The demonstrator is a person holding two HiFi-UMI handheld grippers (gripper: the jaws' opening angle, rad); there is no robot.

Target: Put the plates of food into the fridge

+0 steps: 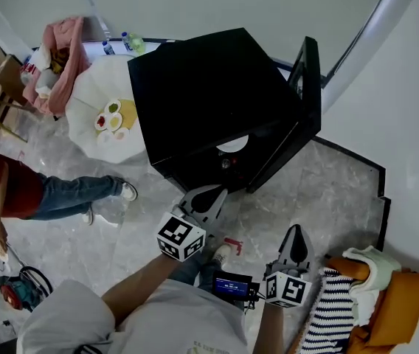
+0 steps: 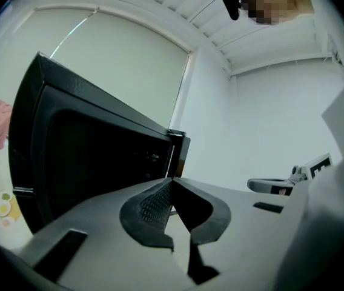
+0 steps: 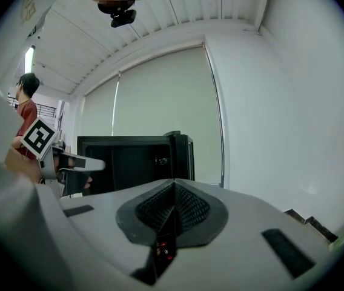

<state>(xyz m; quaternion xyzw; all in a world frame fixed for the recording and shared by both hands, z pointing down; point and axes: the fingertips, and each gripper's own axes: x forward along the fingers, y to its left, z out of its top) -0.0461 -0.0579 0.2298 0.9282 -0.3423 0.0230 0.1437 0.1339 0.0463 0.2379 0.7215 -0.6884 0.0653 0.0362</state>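
The plates of food (image 1: 112, 116) wait on the white table (image 1: 91, 87) left of the open black fridge (image 1: 209, 87), while our left gripper (image 1: 211, 193) and right gripper (image 1: 296, 233) hang pinched together, empty — we risk clipping the fridge door (image 1: 303, 105) or tipping a plate in carrying.

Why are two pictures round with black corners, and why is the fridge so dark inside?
Left gripper view, right gripper view: wide-angle lenses bend lines and leave dark round edges; the shut left tongs and right tongs loom big up close. Head view: the boxy black fridge reflects little light, so its open inside looks shadowy.
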